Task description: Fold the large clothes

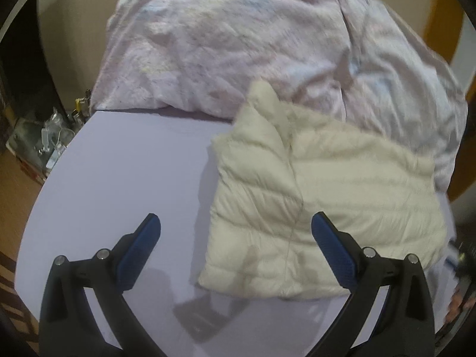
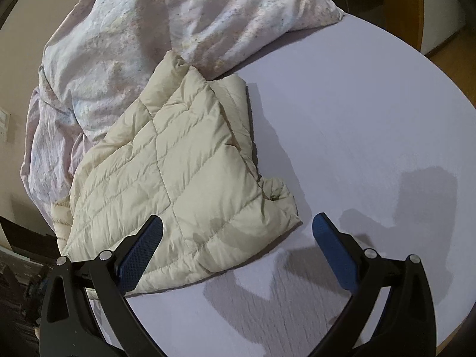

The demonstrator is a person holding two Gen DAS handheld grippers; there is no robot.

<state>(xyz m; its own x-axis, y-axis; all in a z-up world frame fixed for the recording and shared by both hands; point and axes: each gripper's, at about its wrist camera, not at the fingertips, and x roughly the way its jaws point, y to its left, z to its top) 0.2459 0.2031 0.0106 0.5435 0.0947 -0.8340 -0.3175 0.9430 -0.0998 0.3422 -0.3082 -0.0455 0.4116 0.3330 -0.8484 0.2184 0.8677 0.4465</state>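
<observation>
Blue-padded jaws of the left gripper [image 1: 235, 226] stood wide apart in the left wrist view, holding nothing; they hovered above the pale lilac bed [image 1: 119, 160], one finger over bare sheet and the other over the near edge of the jacket [image 1: 327, 196]; that cream quilted jacket lay folded into a rough rectangle on the bed, toward the right of the view, with a seam running down its upper layer; its far corner lay against a crumpled pale pink floral duvet [image 1: 223, 44] heaped across the far side of the bed; beyond the bed's left edge some clutter [image 1: 50, 142] sat on the floor, too blurred to identify. From the right wrist view, the right gripper [image 2: 238, 226] was likewise wide open and empty; its left finger overlapped the jacket's near edge, its right finger hung over bare sheet; the jacket's lower right corner lay between the two fingers; dark shadows of the grippers fell on the sheet beside the jacket; a strip of wooden frame [image 2: 413, 6] showed past the bed at the upper right.
</observation>
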